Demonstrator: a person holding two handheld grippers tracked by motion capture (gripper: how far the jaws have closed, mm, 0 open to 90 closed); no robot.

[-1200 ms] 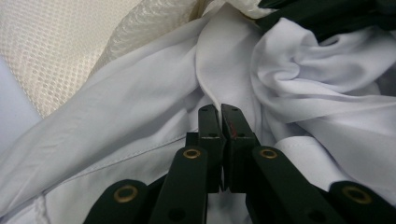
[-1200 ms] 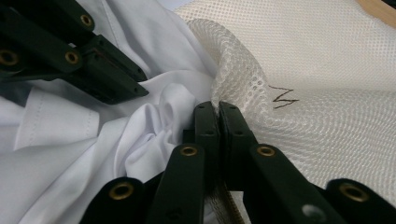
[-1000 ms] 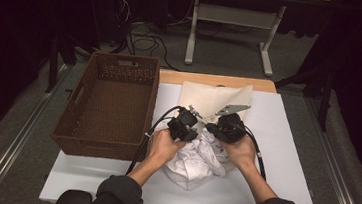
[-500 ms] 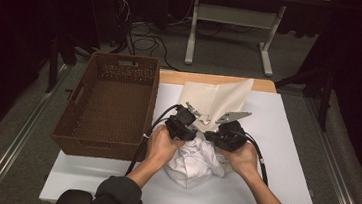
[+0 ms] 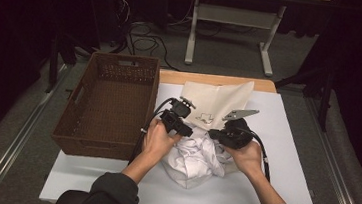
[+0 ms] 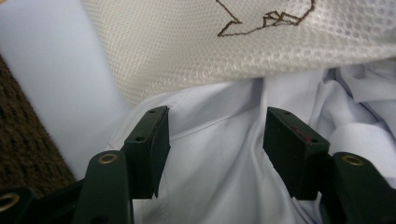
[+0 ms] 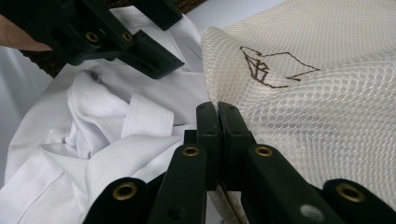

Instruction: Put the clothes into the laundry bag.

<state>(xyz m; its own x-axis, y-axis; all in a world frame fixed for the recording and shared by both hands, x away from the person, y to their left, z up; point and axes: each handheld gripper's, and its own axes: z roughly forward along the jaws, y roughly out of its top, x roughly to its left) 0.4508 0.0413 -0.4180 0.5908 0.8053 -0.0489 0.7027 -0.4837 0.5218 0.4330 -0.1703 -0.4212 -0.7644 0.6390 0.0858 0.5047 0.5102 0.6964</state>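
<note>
Sitting at the left of the white table [image 5: 284, 157], a brown wicker basket [image 5: 108, 106] stands open-topped with nothing to be seen inside it. Beside it, toward the middle of the table, lies a cream mesh bag [image 5: 216, 103] with a small brown stitched drawing on it; its near edge overlaps a crumpled white shirt [image 5: 196, 156], which is heaped between the person's two hands at the near middle of the table. How much of the shirt lies inside the bag cannot be told from these pictures.

The left gripper [image 5: 177, 122] hovers over the left side of the shirt, just beside the basket's right wall. In the left gripper view its jaws stand apart, having just been opening, with a fold of shirt cloth [image 6: 219, 154] below and between them but neither pad pressing on it, so the tool is released. The bag's rim [image 6: 196, 51] lies just beyond the jaw tips.

The right gripper [image 5: 228, 135] sits at the bag's near edge. In the right gripper view its jaws are clenched together, and the mesh bag [image 7: 317, 107] runs right up against them and under their right side; whether a bit of mesh is pinched between the pads cannot be told. The left gripper [image 7: 140, 46] shows above the shirt [image 7: 93, 140] there, close by.

Beyond the table, cables [image 5: 145, 33] lie on the floor beside a white stand's legs [image 5: 230, 36].
</note>
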